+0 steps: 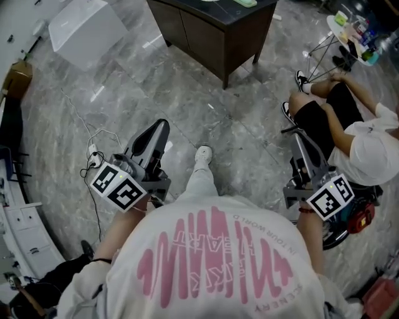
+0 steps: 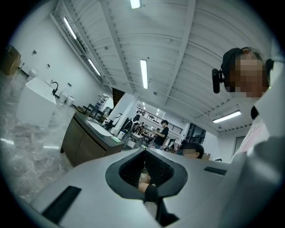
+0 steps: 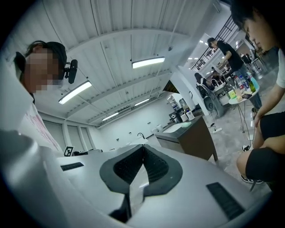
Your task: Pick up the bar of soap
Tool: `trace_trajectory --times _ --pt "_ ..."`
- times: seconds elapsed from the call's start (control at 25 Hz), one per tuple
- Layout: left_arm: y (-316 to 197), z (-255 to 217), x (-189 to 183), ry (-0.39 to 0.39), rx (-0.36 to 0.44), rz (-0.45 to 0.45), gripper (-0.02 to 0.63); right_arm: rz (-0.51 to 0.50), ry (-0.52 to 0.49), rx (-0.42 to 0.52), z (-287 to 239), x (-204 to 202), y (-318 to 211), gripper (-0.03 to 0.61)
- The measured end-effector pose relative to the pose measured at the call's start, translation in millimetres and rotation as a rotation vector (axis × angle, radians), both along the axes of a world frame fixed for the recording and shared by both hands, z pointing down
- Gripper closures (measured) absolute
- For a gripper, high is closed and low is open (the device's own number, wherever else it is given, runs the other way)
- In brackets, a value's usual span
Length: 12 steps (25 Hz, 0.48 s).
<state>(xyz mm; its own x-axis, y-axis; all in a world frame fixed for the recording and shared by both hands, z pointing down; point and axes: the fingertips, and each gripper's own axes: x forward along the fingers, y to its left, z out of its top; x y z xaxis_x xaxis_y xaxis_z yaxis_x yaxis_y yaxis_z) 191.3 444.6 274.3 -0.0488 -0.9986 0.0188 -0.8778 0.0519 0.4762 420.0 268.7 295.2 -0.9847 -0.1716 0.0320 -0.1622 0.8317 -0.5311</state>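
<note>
A pale green bar of soap (image 1: 245,2) lies on top of a dark wooden vanity (image 1: 212,37) at the far edge of the head view, well away from both grippers. It shows small on the counter in the left gripper view (image 2: 116,139) and in the right gripper view (image 3: 185,124). My left gripper (image 1: 161,124) is held low at my left side, jaws shut with the tips (image 2: 144,151) meeting and nothing held. At my right side my right gripper (image 1: 295,133) is likewise shut and empty, its tips (image 3: 143,147) together, pointing toward the vanity.
A person sits on the floor at the right (image 1: 349,124), close to my right gripper. A small round table with bottles (image 1: 352,31) stands behind that person. A white block (image 1: 84,28) is at the far left. Cables (image 1: 100,137) trail over the marble floor.
</note>
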Motion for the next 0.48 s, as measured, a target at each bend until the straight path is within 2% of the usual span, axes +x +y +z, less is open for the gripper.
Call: trace_trajectory --times 0.2,0.48 --pt "-47.2 -0.8 -53.8 -0.03 -0.059 0.04 0.603 0.019 0.003 -0.001 -4.1 -57.4 -39.1 0.568" --pt "-101.7 7.6 -129.0 -0.03 -0.082 0.07 0.603 0.04 -0.011 -0.033 -1.7 -137.8 -87.3 0.568"
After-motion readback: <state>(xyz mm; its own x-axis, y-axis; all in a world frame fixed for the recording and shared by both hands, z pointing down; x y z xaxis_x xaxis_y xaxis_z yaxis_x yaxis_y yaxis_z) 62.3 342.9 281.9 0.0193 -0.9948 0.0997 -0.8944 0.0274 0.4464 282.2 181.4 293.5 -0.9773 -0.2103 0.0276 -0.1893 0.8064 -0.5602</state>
